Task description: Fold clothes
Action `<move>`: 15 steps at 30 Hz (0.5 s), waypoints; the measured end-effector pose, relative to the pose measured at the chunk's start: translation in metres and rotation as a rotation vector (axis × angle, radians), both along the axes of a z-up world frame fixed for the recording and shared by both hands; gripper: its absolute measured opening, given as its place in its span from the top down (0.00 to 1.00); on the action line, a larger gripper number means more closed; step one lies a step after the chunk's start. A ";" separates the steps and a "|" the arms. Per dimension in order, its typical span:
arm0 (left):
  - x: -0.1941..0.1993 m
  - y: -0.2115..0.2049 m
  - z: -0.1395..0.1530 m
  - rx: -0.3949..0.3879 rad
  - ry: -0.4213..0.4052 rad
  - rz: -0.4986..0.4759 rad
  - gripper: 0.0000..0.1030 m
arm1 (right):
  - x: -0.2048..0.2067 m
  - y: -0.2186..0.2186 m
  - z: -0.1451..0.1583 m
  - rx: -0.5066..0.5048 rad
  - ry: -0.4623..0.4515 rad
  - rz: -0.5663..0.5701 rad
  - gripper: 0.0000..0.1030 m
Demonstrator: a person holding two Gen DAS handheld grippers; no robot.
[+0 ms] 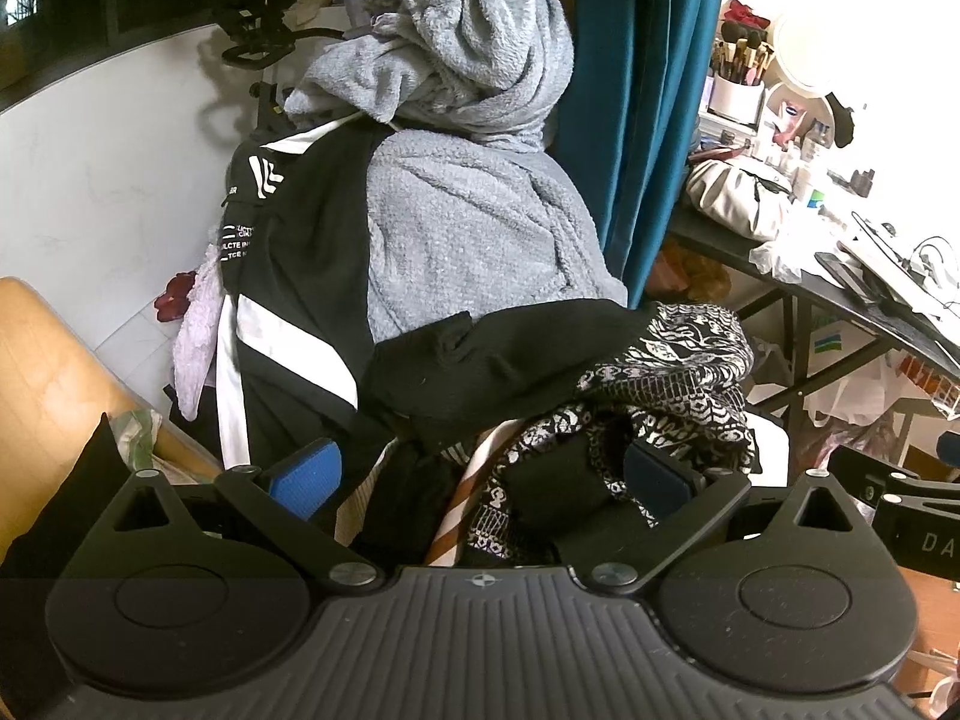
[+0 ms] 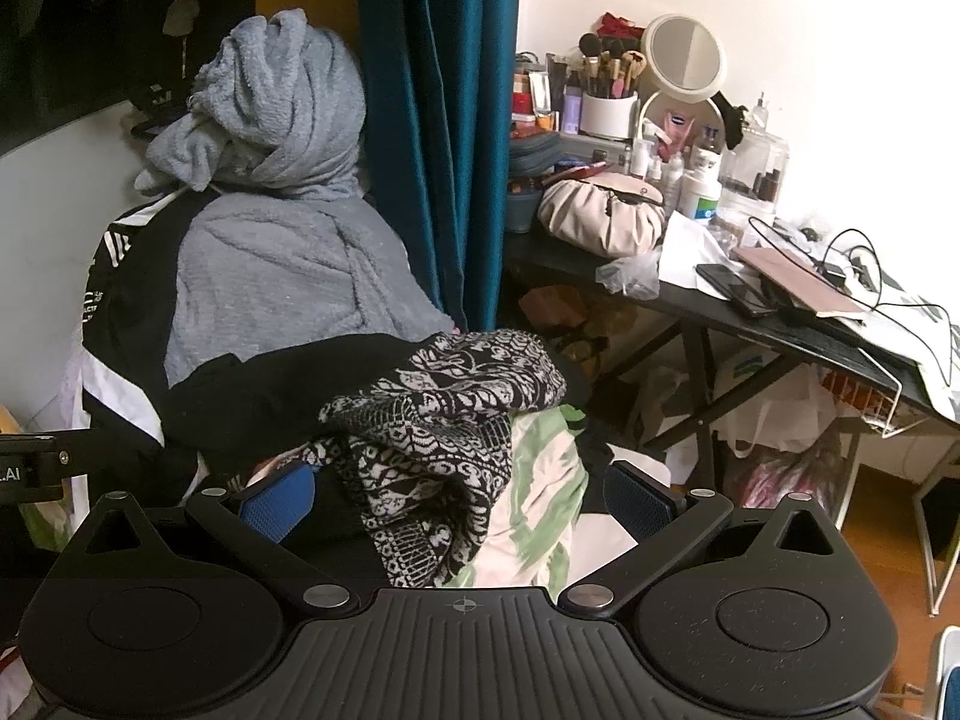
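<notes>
Both grippers, left gripper [image 1: 483,477] and right gripper [image 2: 459,501], gaping wide, holding nothing | we are selecting from the pile | next: we judge gripping the patterned black-and-white garment [image 2: 456,414].

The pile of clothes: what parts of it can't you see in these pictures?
- What the fluffy grey robe hangs on: both views, covered by the robe and the black jacket with white stripes.
- The black-and-white patterned cloth's lower edge: right wrist view, behind the right gripper.
- The green-and-white striped cloth's full shape: mostly buried under the patterned cloth.
- The jacket's white lettering: left wrist view, folded and too small to read.
</notes>
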State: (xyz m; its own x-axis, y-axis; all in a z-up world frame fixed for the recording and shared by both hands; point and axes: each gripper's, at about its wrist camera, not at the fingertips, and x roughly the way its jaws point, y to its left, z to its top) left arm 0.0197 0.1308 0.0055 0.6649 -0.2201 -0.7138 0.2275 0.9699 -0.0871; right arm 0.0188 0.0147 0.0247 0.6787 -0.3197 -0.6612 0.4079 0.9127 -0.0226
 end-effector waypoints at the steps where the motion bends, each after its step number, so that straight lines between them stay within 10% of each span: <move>1: 0.000 0.001 0.000 -0.001 0.001 0.000 0.01 | 0.000 0.001 0.000 0.000 0.001 -0.001 0.01; 15: 0.002 0.020 -0.004 0.001 0.021 0.029 0.01 | 0.008 0.013 -0.003 0.005 0.011 0.027 0.01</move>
